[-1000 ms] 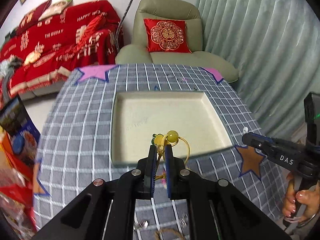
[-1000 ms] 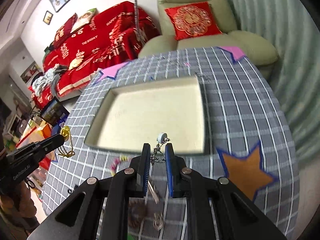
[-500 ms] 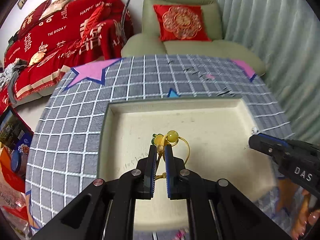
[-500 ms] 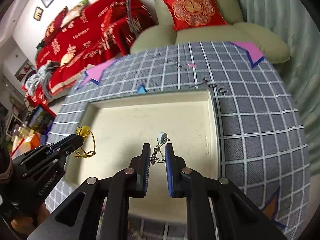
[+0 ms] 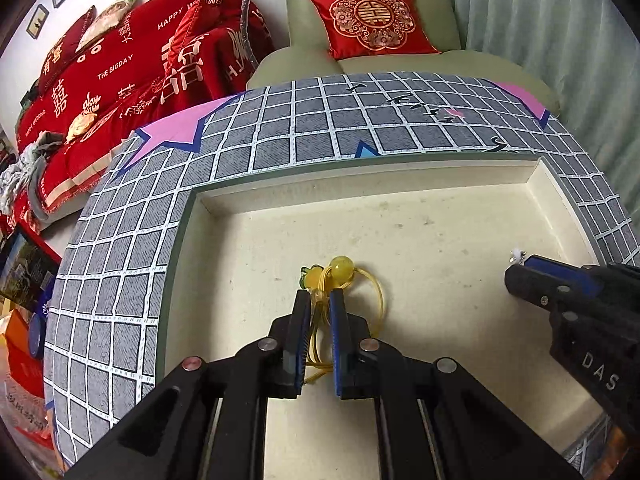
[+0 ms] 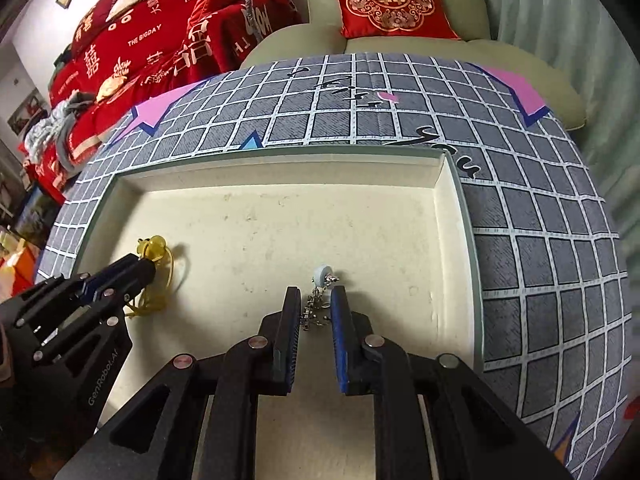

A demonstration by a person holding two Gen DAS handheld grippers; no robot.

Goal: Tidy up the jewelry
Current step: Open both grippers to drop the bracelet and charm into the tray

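A cream tray (image 5: 400, 216) lies on the grey checked tablecloth; it also shows in the right wrist view (image 6: 280, 208). My left gripper (image 5: 319, 300) is shut on a yellow bead bracelet (image 5: 340, 270) and holds it low over the tray's left half; it shows from the side in the right wrist view (image 6: 152, 252). My right gripper (image 6: 316, 300) has its jaws slightly parted around a silver chain with a pale bead (image 6: 322, 274), low over the tray's right half. The right gripper shows at the right of the left wrist view (image 5: 520, 264).
The grey checked tablecloth (image 6: 540, 240) with pink stars (image 5: 176, 132) surrounds the tray. A green armchair with a red cushion (image 5: 372, 20) and a red-covered sofa (image 5: 120, 68) stand behind the table. Curtains (image 5: 560, 20) hang at the right.
Both grippers moved forward from the table's near edge to over the tray and came down closer to its floor, each still carrying its piece. The right jaws look a little wider apart.
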